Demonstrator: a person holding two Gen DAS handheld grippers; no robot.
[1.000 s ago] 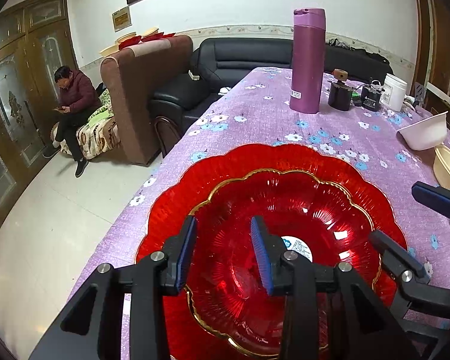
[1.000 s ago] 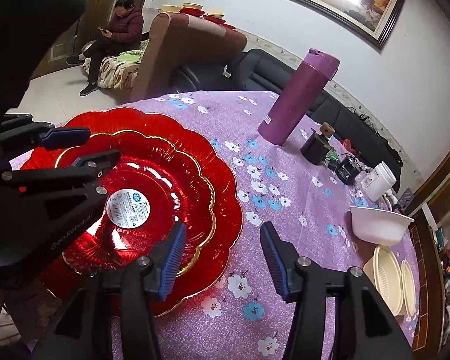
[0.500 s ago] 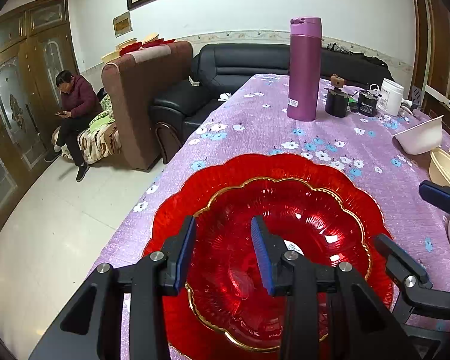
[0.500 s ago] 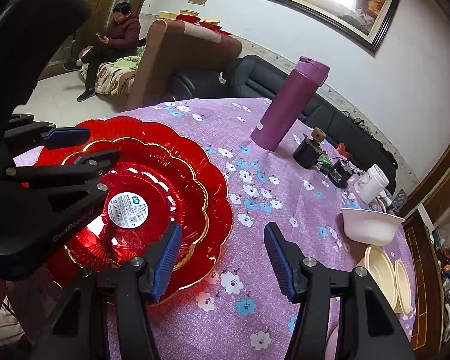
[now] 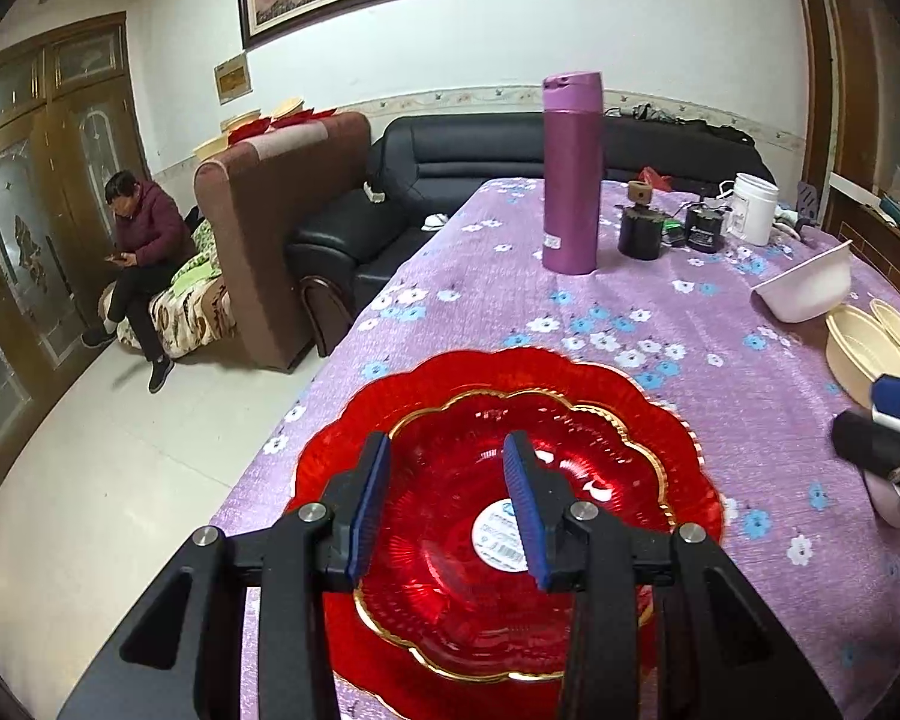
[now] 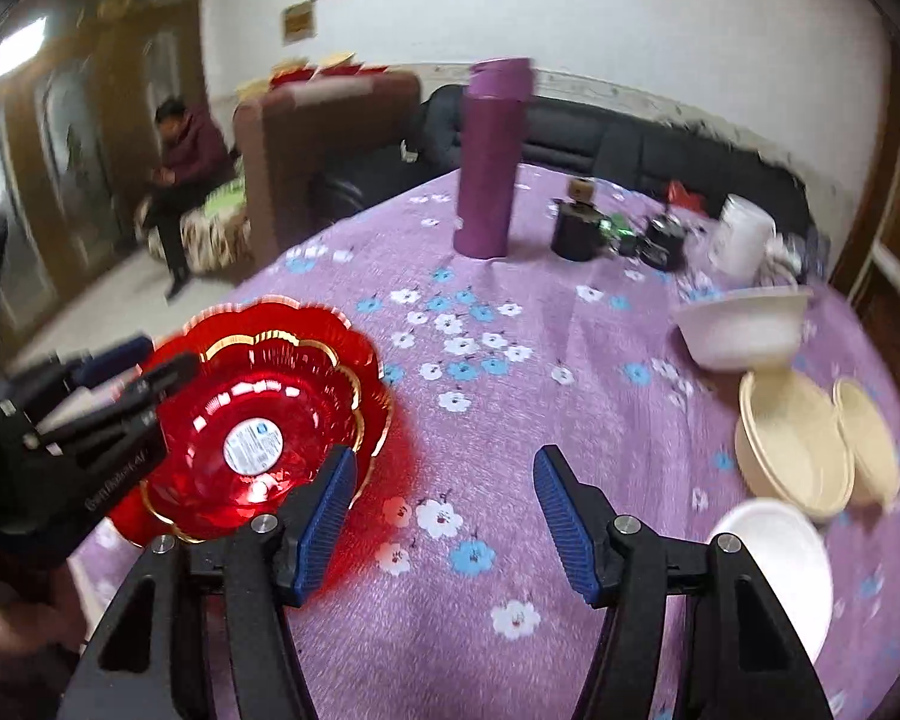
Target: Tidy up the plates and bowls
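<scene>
Stacked red plates (image 5: 570,420) at the tabletop's (image 5: 660,300) near left corner, left gripper (image 5: 447,504) unclenched above them gripping nothing, right gripper (image 6: 441,516) jaws opening over bare cloth, white and cream bowls (image 6: 795,438) along the right edge.

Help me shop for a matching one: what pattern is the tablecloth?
Purple tablecloth with small white and blue flowers; clearest in the left wrist view.

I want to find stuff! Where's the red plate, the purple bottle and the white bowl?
red plate (image 5: 594,378), left wrist view, far rim
purple bottle (image 5: 570,180), left wrist view, middle of body
white bowl (image 6: 741,330), right wrist view, outer wall
</scene>
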